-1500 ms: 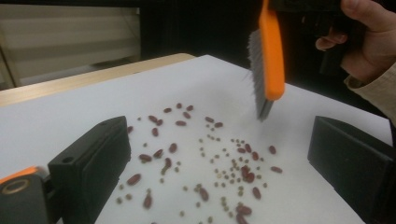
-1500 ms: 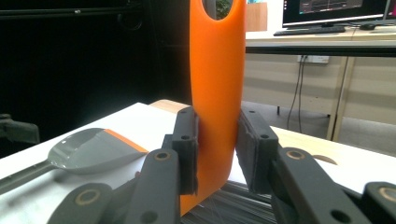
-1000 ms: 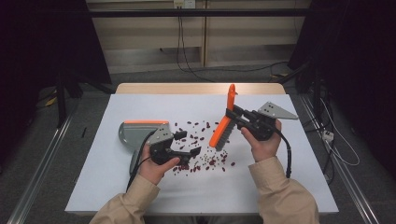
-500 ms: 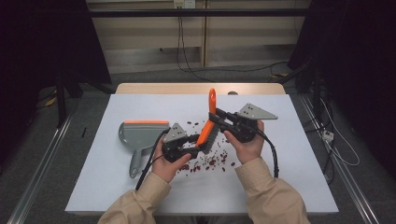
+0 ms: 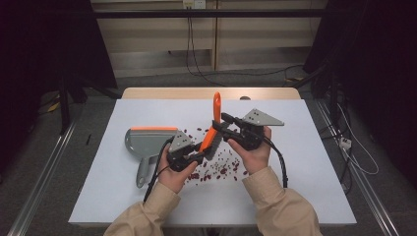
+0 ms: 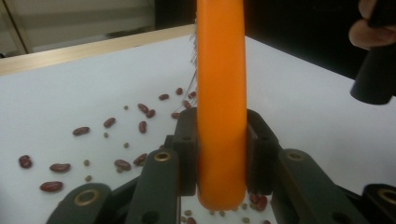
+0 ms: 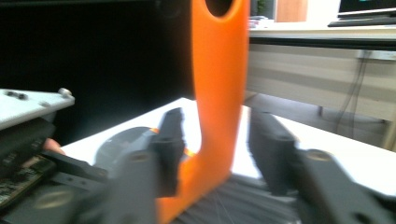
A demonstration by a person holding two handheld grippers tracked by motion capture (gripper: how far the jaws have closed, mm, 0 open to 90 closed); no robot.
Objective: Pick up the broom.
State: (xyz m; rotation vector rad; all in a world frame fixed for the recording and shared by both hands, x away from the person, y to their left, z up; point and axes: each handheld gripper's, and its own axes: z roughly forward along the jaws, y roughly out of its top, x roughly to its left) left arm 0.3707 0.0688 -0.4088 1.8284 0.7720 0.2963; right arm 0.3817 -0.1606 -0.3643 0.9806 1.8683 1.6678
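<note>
Two grippers meet over the worktop (image 5: 314, 196) at an orange hand brush (image 5: 214, 118), passing it from one to the other. The left gripper (image 6: 222, 158) has just been closing, and its jaws now clamp the orange body of the brush squarely between them, low down near the bristles. The right gripper (image 7: 219, 154) has just been opening: the brush handle stands upright between its jaws, with a clear gap on one side, so that grip looks released. The brush thus stands nearly upright, carried by the left jaws, handle up and bristles down, just above a scatter of red beans (image 5: 216, 169) that lie beneath and in front of the left jaws. A grey dustpan (image 5: 147, 142) with an orange lip waits flat beside the left gripper, probably so the beans can be swept into it.
</note>
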